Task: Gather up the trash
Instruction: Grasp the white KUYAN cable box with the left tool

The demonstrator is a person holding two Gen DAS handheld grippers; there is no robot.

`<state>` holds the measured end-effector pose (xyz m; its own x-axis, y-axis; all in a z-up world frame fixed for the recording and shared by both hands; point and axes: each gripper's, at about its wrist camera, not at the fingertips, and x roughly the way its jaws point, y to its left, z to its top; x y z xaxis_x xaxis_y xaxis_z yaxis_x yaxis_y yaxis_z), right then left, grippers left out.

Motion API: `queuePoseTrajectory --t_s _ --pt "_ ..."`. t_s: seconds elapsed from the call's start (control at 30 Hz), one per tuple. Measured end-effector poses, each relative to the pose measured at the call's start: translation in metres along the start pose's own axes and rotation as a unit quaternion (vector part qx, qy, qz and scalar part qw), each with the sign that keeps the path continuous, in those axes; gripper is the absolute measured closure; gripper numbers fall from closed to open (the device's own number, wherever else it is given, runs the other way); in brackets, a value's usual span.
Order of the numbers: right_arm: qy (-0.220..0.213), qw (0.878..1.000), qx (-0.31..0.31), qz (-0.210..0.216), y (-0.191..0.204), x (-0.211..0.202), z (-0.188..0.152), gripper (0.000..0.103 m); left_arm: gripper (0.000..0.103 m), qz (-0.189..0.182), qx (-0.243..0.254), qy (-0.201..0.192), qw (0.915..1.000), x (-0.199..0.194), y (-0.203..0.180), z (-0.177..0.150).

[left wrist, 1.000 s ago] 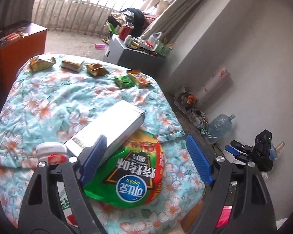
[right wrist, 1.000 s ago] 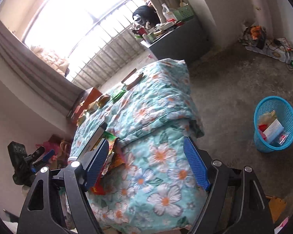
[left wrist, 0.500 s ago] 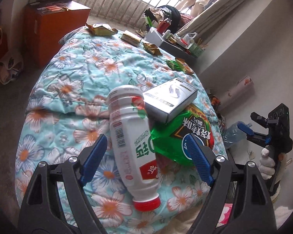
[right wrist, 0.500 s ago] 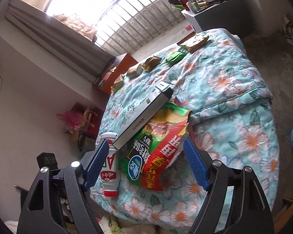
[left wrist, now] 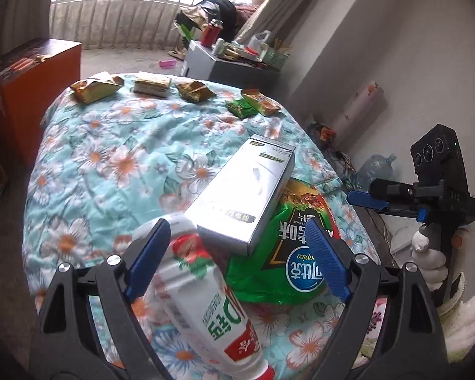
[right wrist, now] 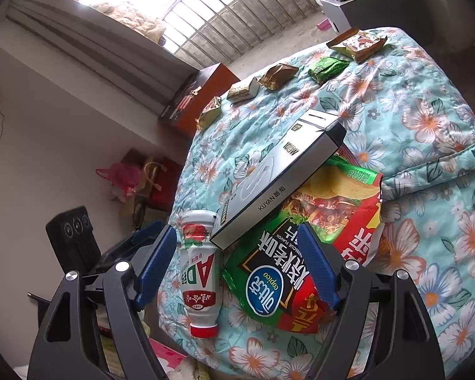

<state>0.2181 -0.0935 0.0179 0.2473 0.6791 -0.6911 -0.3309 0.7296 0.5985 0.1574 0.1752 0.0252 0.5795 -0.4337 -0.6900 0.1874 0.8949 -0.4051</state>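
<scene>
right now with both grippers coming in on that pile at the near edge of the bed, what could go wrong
1. The silver box leans on the chip bag and bottle; pulling either first could tip it.
2. The bottle lies near the bed's edge, cap outward; a nudge from the opening left gripper might roll it off.
3. The right gripper is close by; the two could collide.

Both wrist views look steeply down along their own fingers, close over the near end of the bed (left wrist: 104, 164). They share the white bottle (left wrist: 202, 288) (right wrist: 198, 262), chip bag (left wrist: 288, 247) (partly under a box) and far window.
</scene>
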Motion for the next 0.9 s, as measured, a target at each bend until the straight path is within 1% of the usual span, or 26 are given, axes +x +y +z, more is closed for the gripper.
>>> queuePoseTrajectory --t_s 0.03,0.07,0.1,0.13,0.2,0.23,0.27,0.33,0.4,0.53,0.67,0.8,0.9 --pt "0.001 1.000 -0.002 0.000 0.000 0.000 -0.002 0.027 0.020 -0.011 0.015 0.024 0.9996 0.013 -0.001 0.012" --pt "0.002 1.000 -0.004 0.000 -0.002 -0.001 -0.004 0.027 0.020 -0.007 0.021 0.042 0.9989 0.024 -0.003 0.022" --pt "0.003 1.000 -0.007 -0.002 -0.003 -0.002 -0.007 0.027 0.020 -0.006 0.030 0.064 0.9975 0.037 -0.004 0.031" --pt "0.004 1.000 -0.010 -0.003 -0.004 -0.004 -0.009 0.027 0.020 -0.017 0.045 0.093 0.9945 0.052 -0.008 0.039" --pt "0.002 1.000 -0.015 -0.008 -0.008 -0.008 -0.015 0.027 0.020 -0.043 0.068 0.147 0.9859 0.081 -0.012 0.051" --pt "0.000 1.000 -0.015 -0.011 -0.011 -0.010 -0.016 0.027 0.020 -0.045 0.075 0.169 0.9817 0.095 -0.013 0.053" --pt "-0.002 1.000 -0.015 -0.014 -0.014 -0.012 -0.018 0.027 0.020 -0.043 0.084 0.193 0.9767 0.110 -0.014 0.056" --pt "-0.006 1.000 -0.010 -0.017 -0.022 -0.017 -0.019 0.027 0.020 -0.027 0.098 0.229 0.9682 0.135 -0.015 0.058" --pt "-0.012 1.000 -0.007 -0.019 -0.030 -0.023 -0.019 0.027 0.020 -0.004 0.115 0.238 0.9644 0.150 -0.015 0.060" --pt "-0.018 1.000 -0.001 -0.020 -0.045 -0.030 -0.019 0.027 0.020 -0.011 0.114 0.258 0.9595 0.164 -0.012 0.064" --pt "-0.017 1.000 0.015 -0.015 -0.060 -0.025 -0.020 0.027 0.020 -0.015 0.101 0.269 0.9578 0.175 -0.008 0.066" --pt "-0.016 0.999 0.029 -0.004 -0.067 -0.022 -0.022 0.027 0.020 -0.016 0.085 0.270 0.9589 0.181 -0.006 0.067" --pt "-0.019 0.999 0.027 -0.004 -0.066 -0.026 -0.025 0.027 0.020 -0.012 0.083 0.257 0.9627 0.179 -0.008 0.069"
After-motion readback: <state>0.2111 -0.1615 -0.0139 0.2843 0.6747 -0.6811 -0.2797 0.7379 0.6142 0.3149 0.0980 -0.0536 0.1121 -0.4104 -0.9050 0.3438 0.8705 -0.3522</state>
